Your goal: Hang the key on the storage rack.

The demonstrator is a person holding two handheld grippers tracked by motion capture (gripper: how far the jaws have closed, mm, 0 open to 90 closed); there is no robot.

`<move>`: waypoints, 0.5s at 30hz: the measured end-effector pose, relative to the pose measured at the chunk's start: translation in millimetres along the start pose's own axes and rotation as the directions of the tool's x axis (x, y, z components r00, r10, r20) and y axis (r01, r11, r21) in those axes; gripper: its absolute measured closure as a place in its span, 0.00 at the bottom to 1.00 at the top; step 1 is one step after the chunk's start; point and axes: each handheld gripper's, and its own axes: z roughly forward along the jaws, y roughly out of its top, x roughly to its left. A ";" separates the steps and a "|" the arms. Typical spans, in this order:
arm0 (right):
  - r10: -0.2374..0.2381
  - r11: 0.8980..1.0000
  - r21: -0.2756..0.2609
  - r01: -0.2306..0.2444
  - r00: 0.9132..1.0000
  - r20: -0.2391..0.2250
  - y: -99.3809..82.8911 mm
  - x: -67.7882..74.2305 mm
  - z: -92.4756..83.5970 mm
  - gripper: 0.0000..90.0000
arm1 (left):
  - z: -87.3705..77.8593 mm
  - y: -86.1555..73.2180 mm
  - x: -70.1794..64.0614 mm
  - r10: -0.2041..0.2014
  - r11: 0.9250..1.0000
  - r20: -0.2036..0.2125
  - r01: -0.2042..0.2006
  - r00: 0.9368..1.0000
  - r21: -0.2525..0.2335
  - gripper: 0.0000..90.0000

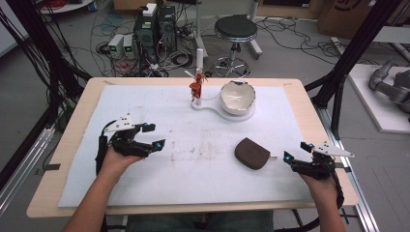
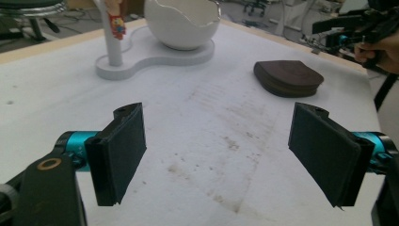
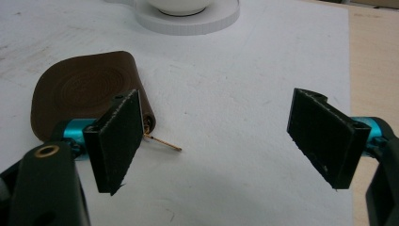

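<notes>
Presently listed: brown pad (image 1: 252,153), laid flat on the worktop (image 1: 67,145), just beside the right gripper (image 1: 295,151); jaws held wide. Left gripper (image 1: 151,136), well apart, likewise spread, nothing held.

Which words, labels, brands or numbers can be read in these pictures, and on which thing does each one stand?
None can be read.
Cardboard box on the floor, far right: a dark mark at its top edge, cut off and blurred, not readable.
Small red figure on the white post: coloured patches, too small to tell if any are letters.
Brown pad: only ring grooves, no text.
</notes>
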 end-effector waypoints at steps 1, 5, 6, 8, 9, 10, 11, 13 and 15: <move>-0.002 1.000 -0.001 0.002 1.000 -0.001 0.3 -0.1 0.1 0.21 | -0.5 -1.3 0.3 -0.006 1.000 -0.002 0.006 1.000 -0.001 0.22; -0.005 1.000 -0.001 0.005 1.000 -0.004 1.0 -0.3 2.0 0.21 | 0.3 -7.4 2.5 -0.012 1.000 -0.014 0.012 1.000 0.017 0.22; -0.012 1.000 0.000 0.012 1.000 -0.007 0.9 -0.2 2.9 0.21 | 0.4 -7.6 2.8 -0.013 1.000 -0.017 0.014 1.000 0.019 0.22; -0.013 1.000 0.004 0.013 1.000 -0.011 0.6 0.2 3.8 0.21 | 0.7 -7.7 3.2 -0.016 1.000 -0.021 0.016 1.000 0.016 0.22; -0.015 1.000 0.005 0.015 1.000 -0.012 0.4 0.1 3.9 0.21 | 0.7 -7.7 3.2 -0.015 1.000 -0.020 0.016 1.000 0.016 0.22; -0.013 1.000 0.005 0.013 1.000 -0.012 0.3 0.0 3.9 0.21 | 0.4 -7.6 3.4 -0.011 1.000 -0.020 0.012 1.000 0.019 0.22; -0.010 1.000 0.004 0.010 1.000 -0.013 0.2 0.0 3.9 0.21 | 0.1 -7.4 3.6 -0.009 1.000 -0.023 0.009 1.000 0.022 0.22; -0.013 1.000 0.005 0.013 1.000 -0.014 0.3 -0.5 4.6 0.21 | -0.1 -6.9 4.1 -0.009 1.000 -0.020 0.009 1.000 0.021 0.22; -0.014 1.000 0.009 0.014 1.000 -0.018 0.2 -0.3 5.6 0.21 | -0.2 -6.0 4.6 -0.002 1.000 -0.019 0.002 1.000 0.030 0.22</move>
